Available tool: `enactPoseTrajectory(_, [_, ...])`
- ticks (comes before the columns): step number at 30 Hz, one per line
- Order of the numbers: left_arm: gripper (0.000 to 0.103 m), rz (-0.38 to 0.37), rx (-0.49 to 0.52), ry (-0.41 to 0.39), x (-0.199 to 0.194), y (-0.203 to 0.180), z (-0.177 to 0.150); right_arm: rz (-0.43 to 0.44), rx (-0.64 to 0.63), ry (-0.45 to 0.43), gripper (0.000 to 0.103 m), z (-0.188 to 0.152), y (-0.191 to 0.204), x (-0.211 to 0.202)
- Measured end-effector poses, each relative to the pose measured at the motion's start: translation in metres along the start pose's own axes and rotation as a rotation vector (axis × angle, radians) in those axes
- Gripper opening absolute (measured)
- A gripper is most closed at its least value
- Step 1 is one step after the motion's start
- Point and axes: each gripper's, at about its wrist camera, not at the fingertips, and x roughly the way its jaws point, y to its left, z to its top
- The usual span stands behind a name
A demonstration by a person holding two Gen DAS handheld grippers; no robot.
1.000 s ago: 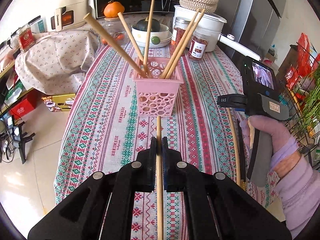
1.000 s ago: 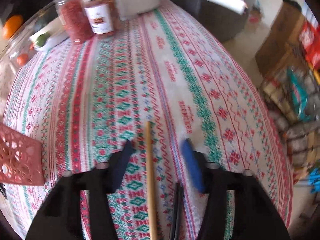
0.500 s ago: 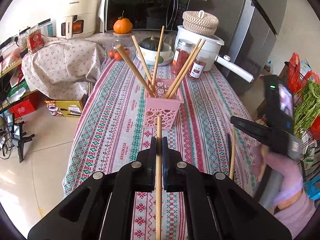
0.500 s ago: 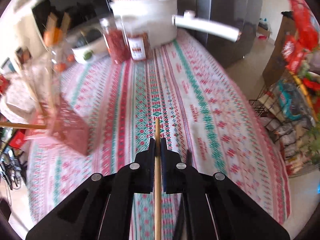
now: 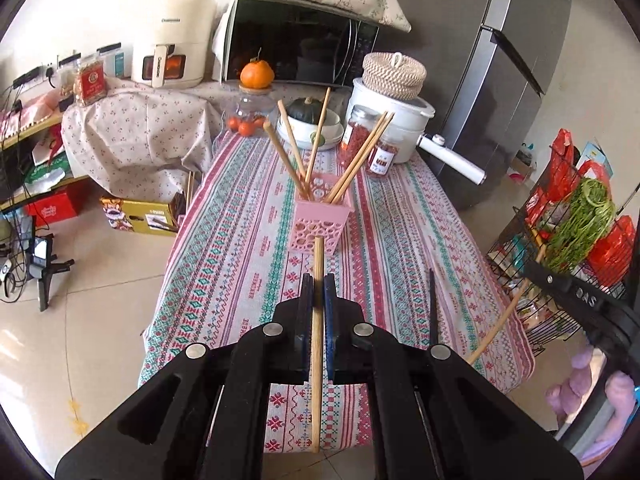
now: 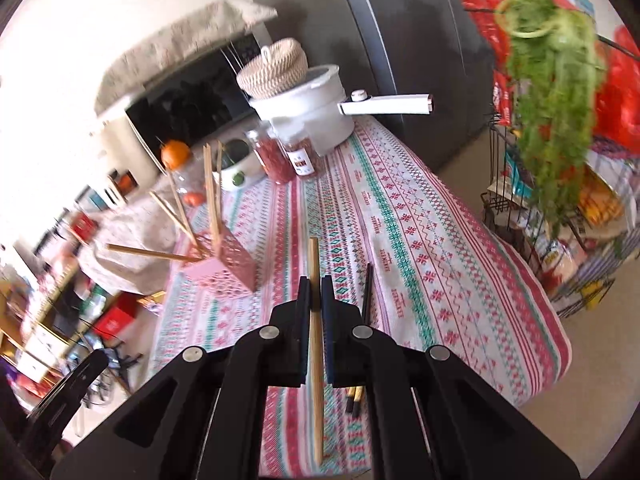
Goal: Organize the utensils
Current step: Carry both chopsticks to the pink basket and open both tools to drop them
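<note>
Fingers of the left gripper point(image 5: 319, 294) are clamped on a wooden chopstick point(image 5: 317, 344), which is held above the bench point(image 5: 248, 240) and aimed at the pink perforated holder point(image 5: 320, 220) where five chopsticks stand splayed. Fingers of the right gripper point(image 6: 316, 296) are likewise clenched on another wooden chopstick point(image 6: 315, 344), tilted downward over the striped cloth, with dark chopsticks point(image 6: 366, 292) lying just beside. A hand in a lilac glove point(image 5: 592, 392) is seen gripping the right tool's handle at the bench's near right corner.

Five wooden chopsticks point(image 5: 297, 156) lean splayed in a pink perforated holder point(image 5: 322, 220) standing upright on the patterned tablecloth point(image 5: 240, 240).
</note>
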Motion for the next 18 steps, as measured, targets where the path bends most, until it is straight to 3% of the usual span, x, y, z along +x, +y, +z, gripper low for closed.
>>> enactPoseTrajectory(5, [0.004,0.010,0.037,-0.070,-0.023,-0.018,0.031,0.044,0.022,-0.037,0.006,0.002,-0.005,-0.031])
enactPoseTrajectory(9, [0.004,0.022,0.049,-0.143,-0.033,-0.034,0.076,0.064,0.037,-0.074,0.006,0.015,-0.009,-0.044])
enactPoseTrajectory(13, [0.004,0.049,0.028,-0.216,-0.030,-0.047,0.132,0.083,0.068,-0.074,0.006,0.028,-0.016,-0.041])
enactPoseTrajectory(18, [0.004,0.094,0.020,-0.259,-0.011,-0.056,0.171,0.075,0.085,-0.069,0.006,0.037,-0.023,-0.033])
